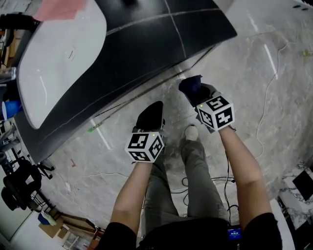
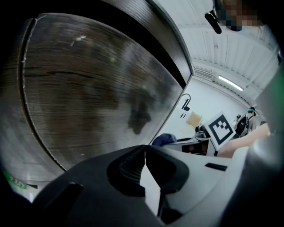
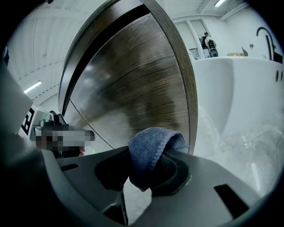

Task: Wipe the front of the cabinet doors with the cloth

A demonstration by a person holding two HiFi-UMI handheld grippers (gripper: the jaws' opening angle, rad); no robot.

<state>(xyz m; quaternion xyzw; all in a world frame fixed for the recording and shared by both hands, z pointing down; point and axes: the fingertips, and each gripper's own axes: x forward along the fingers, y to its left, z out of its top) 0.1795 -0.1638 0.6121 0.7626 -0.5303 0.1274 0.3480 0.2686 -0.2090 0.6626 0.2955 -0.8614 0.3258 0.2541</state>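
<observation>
A dark wood-grain cabinet door (image 3: pixel 133 84) stands under the black counter; the left gripper view shows the door (image 2: pixel 93 97) close ahead. My right gripper (image 1: pixel 193 88) is shut on a folded blue cloth (image 3: pixel 151 148), whose bunched end pokes out toward the door's lower right edge. The cloth (image 1: pixel 191 84) shows as a dark blue lump near the cabinet base. My left gripper (image 1: pixel 150 116) is shut with nothing in it, jaws pressed together, low in front of the door and left of the right one.
A black counter (image 1: pixel 146 44) carries a white basin (image 1: pixel 58 58) with a pink cloth (image 1: pixel 61 9) at its far end. The floor (image 1: pixel 264 63) is grey marble with cables. My legs and a shoe (image 1: pixel 190 133) are below the grippers. Bags and clutter lie at the left.
</observation>
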